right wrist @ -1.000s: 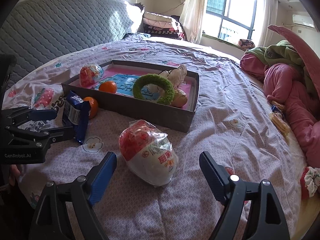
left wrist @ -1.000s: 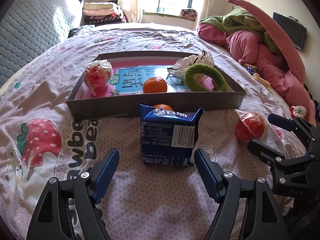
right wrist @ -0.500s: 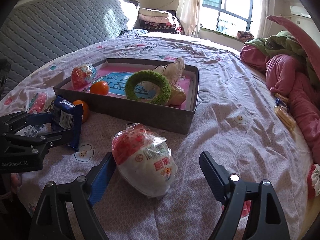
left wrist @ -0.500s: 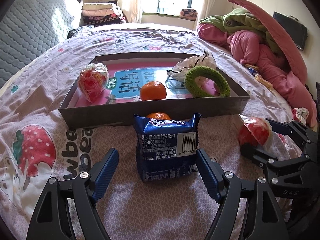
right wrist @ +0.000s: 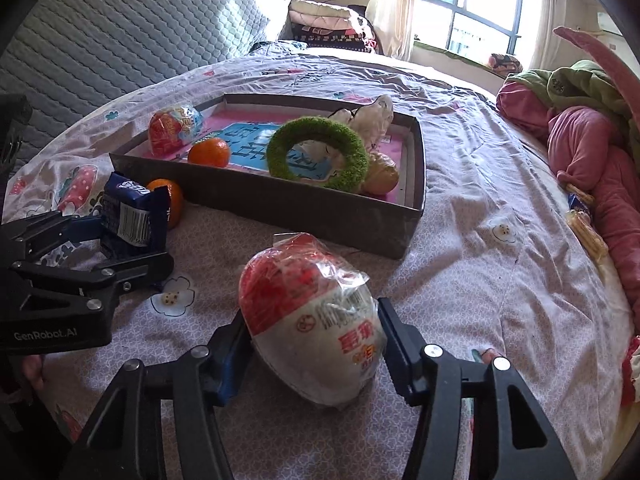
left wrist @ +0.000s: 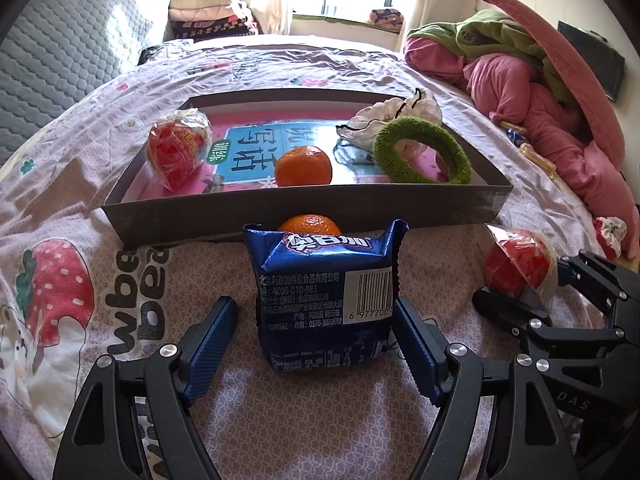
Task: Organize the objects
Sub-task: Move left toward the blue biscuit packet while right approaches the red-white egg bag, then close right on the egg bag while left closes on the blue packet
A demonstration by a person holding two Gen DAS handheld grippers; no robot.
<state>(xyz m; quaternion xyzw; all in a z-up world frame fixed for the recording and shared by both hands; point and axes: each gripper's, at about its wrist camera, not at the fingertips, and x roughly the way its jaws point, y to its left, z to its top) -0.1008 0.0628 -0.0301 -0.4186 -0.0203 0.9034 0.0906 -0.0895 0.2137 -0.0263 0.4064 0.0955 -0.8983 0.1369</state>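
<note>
Bed: a pale bedspread (left wrist: 304, 420) with flower and strawberry prints carries everything.
Tray: a shallow dark box (left wrist: 304, 210) sits on the bedspread, its bottom pink and blue with printed characters.
In the tray: a wrapped red egg toy (left wrist: 176, 152) at the left end, an orange (left wrist: 304, 166) near the front wall, a green fuzzy ring (left wrist: 422, 156) leaning on a white cloth bundle (left wrist: 396, 114) at the right end.
Outside the tray: a second orange (right wrist: 170, 200) lies on the bedspread just beside the front wall, behind a blue snack packet (left wrist: 326, 296).
Left gripper (left wrist: 314, 334): its fingers stand apart on either side of the blue snack packet; the right one looks to be at the packet's edge, the left one is clear of it.
Right gripper (right wrist: 312, 344): its fingers are closing on a wrapped red-and-white egg toy (right wrist: 310, 316) that lies on the bedspread in front of the tray's right corner; both pads sit against the wrapper.
Far side: a heap of pink and green bedding (left wrist: 532, 76) lies to the right.
</note>
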